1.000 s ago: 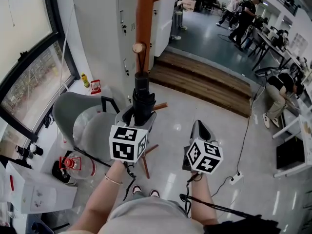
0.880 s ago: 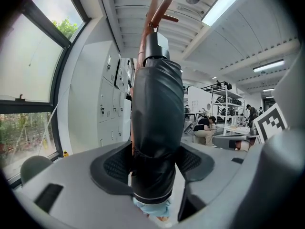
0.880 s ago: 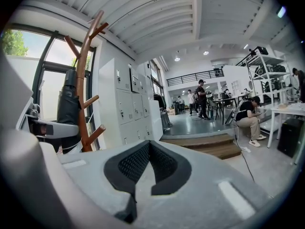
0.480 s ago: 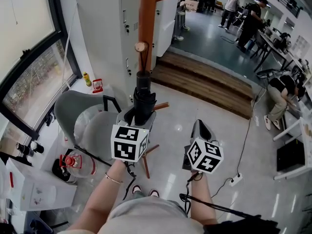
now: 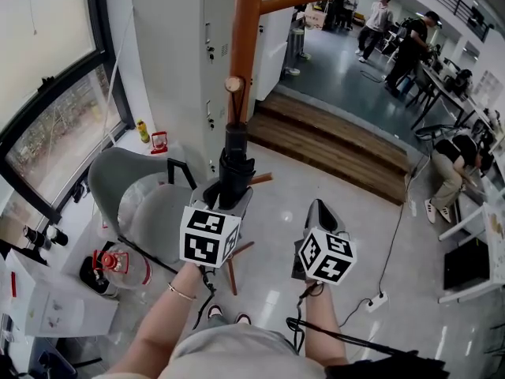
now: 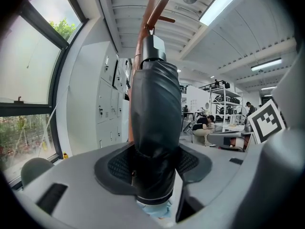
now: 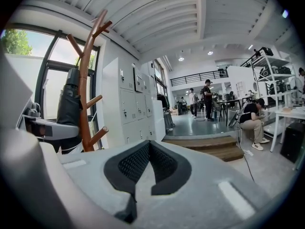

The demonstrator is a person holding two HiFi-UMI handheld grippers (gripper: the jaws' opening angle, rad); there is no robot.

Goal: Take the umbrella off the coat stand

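Observation:
A folded black umbrella (image 5: 235, 168) hangs upright against the orange-brown wooden coat stand (image 5: 246, 38), its top just under a short peg. My left gripper (image 5: 229, 200) reaches around the umbrella's lower part. In the left gripper view the umbrella (image 6: 155, 128) fills the gap and both pads (image 6: 119, 166) lie against its fabric while the jaws are closing. My right gripper (image 5: 319, 212) hovers to the right of the stand, shut on nothing; in its own view the pads (image 7: 138, 161) meet at the tips. From there the umbrella (image 7: 69, 104) and the stand (image 7: 85, 80) show at the left.
A grey chair (image 5: 126, 188) and a red-capped water jug (image 5: 118, 263) stand to the left by the window. White lockers (image 5: 177, 54) rise behind the stand. A wooden step (image 5: 331, 136) leads to a room with several people (image 5: 410, 38). A cable and power strip (image 5: 371, 298) lie on the floor.
Both hands stay where they were. The head view has tipped slightly, so the stand and umbrella sit a little further right in the picture.

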